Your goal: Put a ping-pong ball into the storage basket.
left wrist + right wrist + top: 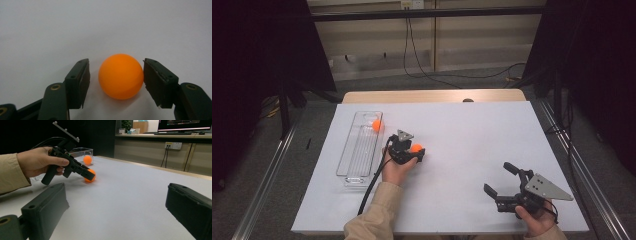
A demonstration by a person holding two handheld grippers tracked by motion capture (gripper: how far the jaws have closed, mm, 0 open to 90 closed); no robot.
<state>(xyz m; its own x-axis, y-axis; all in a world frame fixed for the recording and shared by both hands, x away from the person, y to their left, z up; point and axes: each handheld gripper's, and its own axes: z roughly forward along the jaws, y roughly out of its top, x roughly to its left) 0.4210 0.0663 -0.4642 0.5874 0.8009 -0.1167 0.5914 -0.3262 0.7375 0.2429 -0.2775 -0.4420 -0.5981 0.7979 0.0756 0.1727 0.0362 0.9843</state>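
Now the left gripper (414, 151) sits low on the white surface (472, 150) with its fingers (80, 82) narrowed around a small orange plastic ball (121, 76); one finger touches the ball, the other shows a slim gap. A second orange ball (376, 125) lies in the clear plastic tray (357, 165) just beside. The right gripper (502, 181) rests well apart, fingers wide with nothing between them.

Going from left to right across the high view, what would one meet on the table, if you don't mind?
Clear tray → ball in the tray → left gripper → ball at its jaws → right gripper.
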